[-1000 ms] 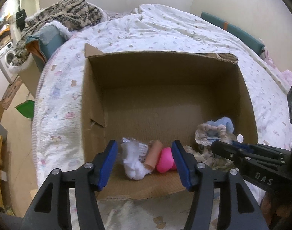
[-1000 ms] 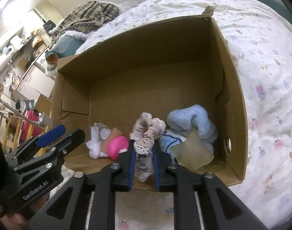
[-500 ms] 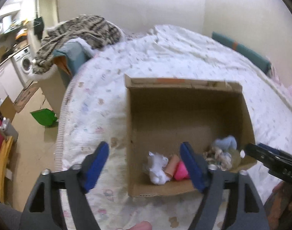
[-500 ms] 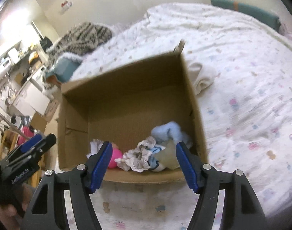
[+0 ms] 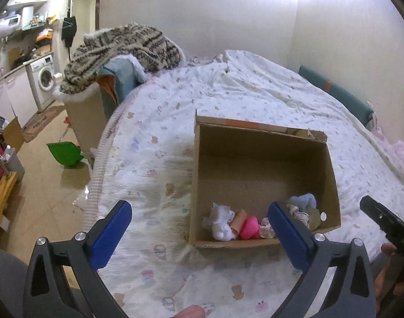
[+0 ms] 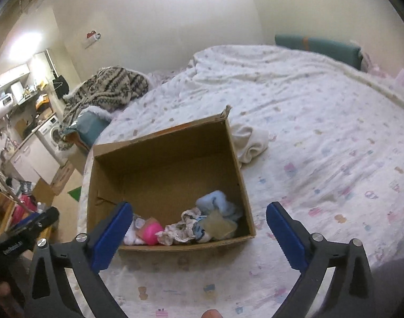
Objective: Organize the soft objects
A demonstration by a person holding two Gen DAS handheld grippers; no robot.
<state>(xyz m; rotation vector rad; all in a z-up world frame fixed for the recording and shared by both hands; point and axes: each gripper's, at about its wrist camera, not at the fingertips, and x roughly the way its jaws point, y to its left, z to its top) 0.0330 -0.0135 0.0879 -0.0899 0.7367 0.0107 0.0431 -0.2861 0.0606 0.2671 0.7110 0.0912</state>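
An open cardboard box [image 5: 255,164] [image 6: 162,159] sits on the bed. Along its near wall lie a white sock [image 5: 220,226], a pink ball [image 5: 248,228] [image 6: 150,233], a lace-trimmed cloth [image 6: 179,229], a light blue plush [image 5: 304,201] [image 6: 215,204] and a beige piece [image 6: 218,225]. A white rolled cloth [image 6: 251,143] lies on the bed beside the box's far right corner. My left gripper [image 5: 200,235] is open and empty, held back above the bed before the box. My right gripper [image 6: 199,234] is open and empty too, also in front of the box.
The bed has a white patterned sheet [image 5: 228,92]. A striped knit blanket [image 5: 122,45] is heaped over a bin at the bed's far left. A washing machine [image 5: 43,79] and a green dustpan [image 5: 65,152] are on the floor to the left. A teal cushion [image 6: 316,47] lies along the far wall.
My right gripper has let go of the lace-trimmed cloth, which now lies in the box, and opened wide. Both grippers have pulled back and up from the box.
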